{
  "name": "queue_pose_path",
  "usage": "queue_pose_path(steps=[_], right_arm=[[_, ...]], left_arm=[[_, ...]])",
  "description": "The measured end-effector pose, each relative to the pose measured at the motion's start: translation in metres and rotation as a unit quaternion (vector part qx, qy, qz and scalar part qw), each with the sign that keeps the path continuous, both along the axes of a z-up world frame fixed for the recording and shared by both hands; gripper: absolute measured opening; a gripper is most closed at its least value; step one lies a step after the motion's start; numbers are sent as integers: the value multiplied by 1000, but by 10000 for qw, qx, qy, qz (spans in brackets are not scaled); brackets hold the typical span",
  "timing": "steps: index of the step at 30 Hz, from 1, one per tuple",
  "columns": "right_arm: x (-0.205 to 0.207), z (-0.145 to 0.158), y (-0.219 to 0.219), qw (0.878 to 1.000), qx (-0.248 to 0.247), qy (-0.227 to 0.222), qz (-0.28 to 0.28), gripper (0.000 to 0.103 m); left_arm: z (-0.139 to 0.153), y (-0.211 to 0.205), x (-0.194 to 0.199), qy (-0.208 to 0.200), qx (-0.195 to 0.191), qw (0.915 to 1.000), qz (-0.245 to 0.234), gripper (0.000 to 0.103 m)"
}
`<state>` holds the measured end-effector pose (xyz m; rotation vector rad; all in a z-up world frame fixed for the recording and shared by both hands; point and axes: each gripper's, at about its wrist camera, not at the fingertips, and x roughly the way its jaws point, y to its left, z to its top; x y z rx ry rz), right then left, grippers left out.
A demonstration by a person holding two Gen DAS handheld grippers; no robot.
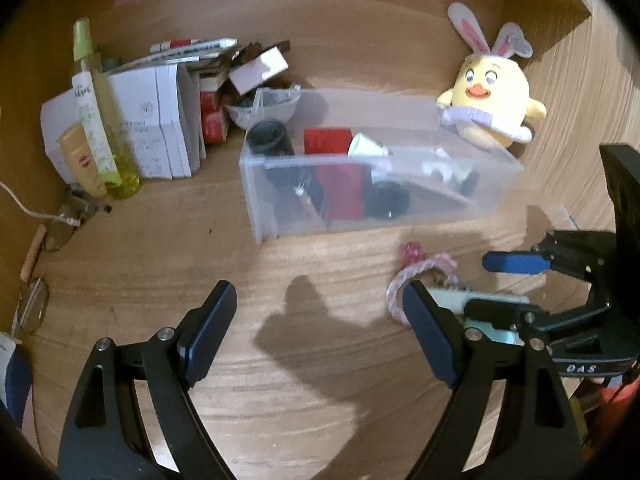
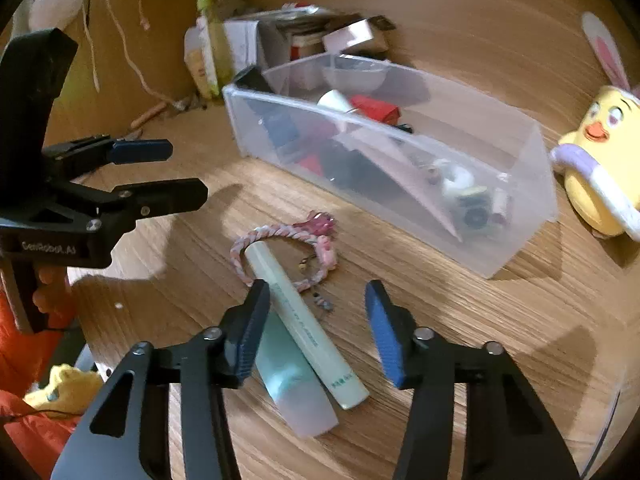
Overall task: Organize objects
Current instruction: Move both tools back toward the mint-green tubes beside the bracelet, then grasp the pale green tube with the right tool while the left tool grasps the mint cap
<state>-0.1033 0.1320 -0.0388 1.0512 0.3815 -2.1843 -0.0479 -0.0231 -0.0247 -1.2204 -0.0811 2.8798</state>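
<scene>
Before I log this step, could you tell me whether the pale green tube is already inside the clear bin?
No, the pale green tube lies on the table outside the clear bin.

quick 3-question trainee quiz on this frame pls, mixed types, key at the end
1. True or false: the pale green tube lies inside the clear plastic bin.
2. Multiple choice: what does the far end of that tube overlap? A) the pink braided cord B) the yellow plush chick C) a white box.
3. Short answer: is anything gripped by the right gripper or the left gripper?

Key
1. False: it lies on the wooden tabletop, in front of the bin.
2. A
3. No. Both are open; the tube sits between the right one's fingers, but the pads are not pressing on it.
</scene>
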Motion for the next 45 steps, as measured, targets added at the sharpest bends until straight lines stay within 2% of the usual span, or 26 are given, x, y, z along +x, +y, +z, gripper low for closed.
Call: queue_pose_path(steps=[3,7,9,12,19,22,30,33,40,43,45], right_arm=[[1,-4,-8,9998,140,-18,109,34],[-2,-7,-14,9995,231,-75,182,32],[-5,-7,-15,9995,199,-133,199,22],[-5,-5,-13,9997,152,-128,148,15],[-2,6,-2,10000,-31,13,-33,15],[-3,11,7,9998,-144,45,-133,15],[-8,20,35,9981,-392,80,-464,15],[-10,15,38,9981,-315,47,-523,15],[-18,-1,44,9978,-181,-157,-621,15],[-17,1,46,9978,-183,-164,-613,18],[-16,1,48,9978,-157,-127,-625,28]], left_arm=[[-6,-1,3,-89,-21,10000,-1,85],[-11,0,8,-161,12,9999,-36,85],[-12,1,10,-178,26,9998,-70,85],[-14,7,12,-208,28,9996,-165,85],[-18,34,10,-324,65,9979,-555,86],[-21,47,9,-396,88,9965,-734,91],[-25,80,2,-601,420,9903,-1181,93],[-28,94,-1,-671,356,9885,-1304,93],[-36,119,-6,-684,-76,9883,-1363,93],[-36,118,-5,-644,-108,9888,-1341,86],[-36,116,-3,-599,-161,9892,-1327,77]])
